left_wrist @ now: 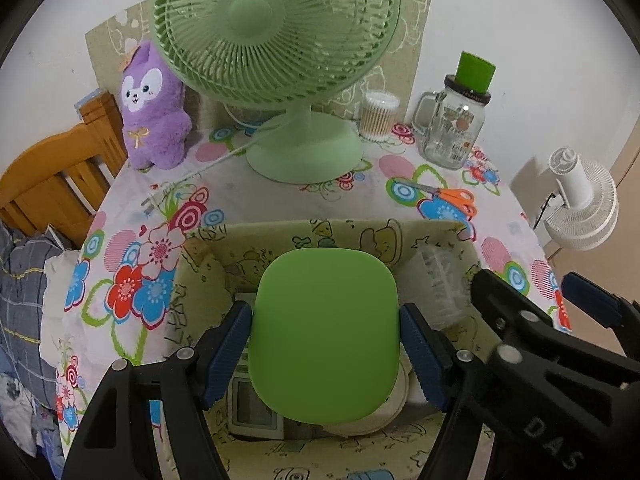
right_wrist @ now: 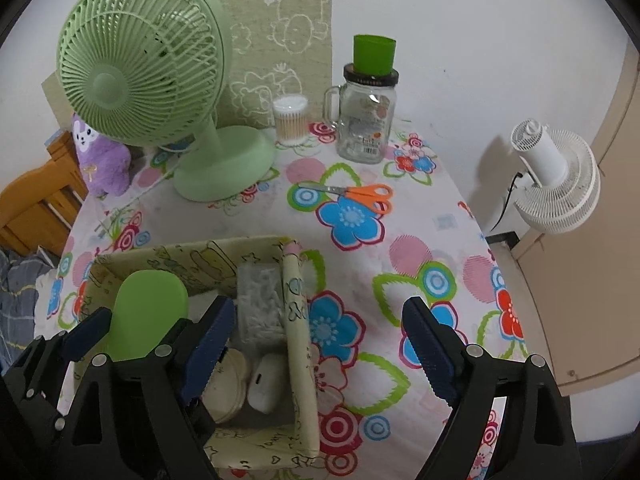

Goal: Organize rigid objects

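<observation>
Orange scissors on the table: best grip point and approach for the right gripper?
Grip the scissors across the shank beside the pivot, just left of the orange handles, coming straight down. They lie flat on the tablecloth, closed, blades pointing left, so only the narrow middle fits between the fingers. The right gripper is open and empty.

scissors (right_wrist: 352,196) behind box (right_wrist: 298,320), fan (right_wrist: 160,80) behind

White wall (right_wrist: 460,40) behind a table under a floral tablecloth (right_wrist: 420,248). Wooden bed frame (left_wrist: 52,184) at left; white wall-mounted fan (right_wrist: 556,184) and beige door (right_wrist: 600,280) at right.
</observation>
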### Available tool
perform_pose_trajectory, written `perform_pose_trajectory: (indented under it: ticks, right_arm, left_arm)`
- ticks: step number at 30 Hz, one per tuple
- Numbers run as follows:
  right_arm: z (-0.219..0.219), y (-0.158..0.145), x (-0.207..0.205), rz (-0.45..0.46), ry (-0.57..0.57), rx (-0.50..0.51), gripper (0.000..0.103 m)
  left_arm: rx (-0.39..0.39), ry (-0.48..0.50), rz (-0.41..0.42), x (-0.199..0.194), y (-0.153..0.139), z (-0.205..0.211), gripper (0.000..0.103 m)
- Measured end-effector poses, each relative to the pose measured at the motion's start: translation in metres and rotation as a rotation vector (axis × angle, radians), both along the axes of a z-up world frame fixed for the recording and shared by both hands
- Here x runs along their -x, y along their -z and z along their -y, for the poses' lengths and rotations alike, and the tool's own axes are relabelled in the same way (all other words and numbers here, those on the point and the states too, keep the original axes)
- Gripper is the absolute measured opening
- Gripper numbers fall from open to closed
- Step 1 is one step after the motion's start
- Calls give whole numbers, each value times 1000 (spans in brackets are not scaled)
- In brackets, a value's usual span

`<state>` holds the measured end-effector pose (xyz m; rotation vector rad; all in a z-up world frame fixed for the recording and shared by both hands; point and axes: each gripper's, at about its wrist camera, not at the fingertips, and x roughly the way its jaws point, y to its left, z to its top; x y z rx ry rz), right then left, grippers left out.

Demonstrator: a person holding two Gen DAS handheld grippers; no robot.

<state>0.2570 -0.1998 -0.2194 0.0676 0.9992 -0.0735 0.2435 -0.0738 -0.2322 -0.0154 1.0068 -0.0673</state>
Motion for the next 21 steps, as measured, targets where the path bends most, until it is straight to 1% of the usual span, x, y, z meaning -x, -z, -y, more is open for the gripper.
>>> perform_pose_trajectory:
  ticks: [4, 8, 12, 14, 15, 17, 21]
  right_arm:
    - [1, 8, 0, -15, 0, 2, 88]
    - [0, 19, -1, -36, 1, -7, 88]
    - [-2, 25, -1, -46, -6, -27, 89]
    - [-4, 28, -1, -54, -12, -29, 89]
    - [-5, 30, -1, -64, -15, -32, 89]
    - [-6, 32, 0, -72, -11, -51, 89]
    - [-6, 31, 4, -73, -9, -61, 89]
  left_arm:
    - [-4, -12, -25, -4, 12, 1, 77]
    - [-33, -25, -46, -6, 23, 2, 77]
    - [-40, -29, -69, -5, 28, -2, 78]
    - [-56, -17, -80, -5, 30, -2, 78]
    - [-70, -7, -78, -4, 30, -1, 83]
    - [-79, 2, -69, -3, 28, 0, 88]
    - [-79, 22, -78, 0, 26, 0, 92]
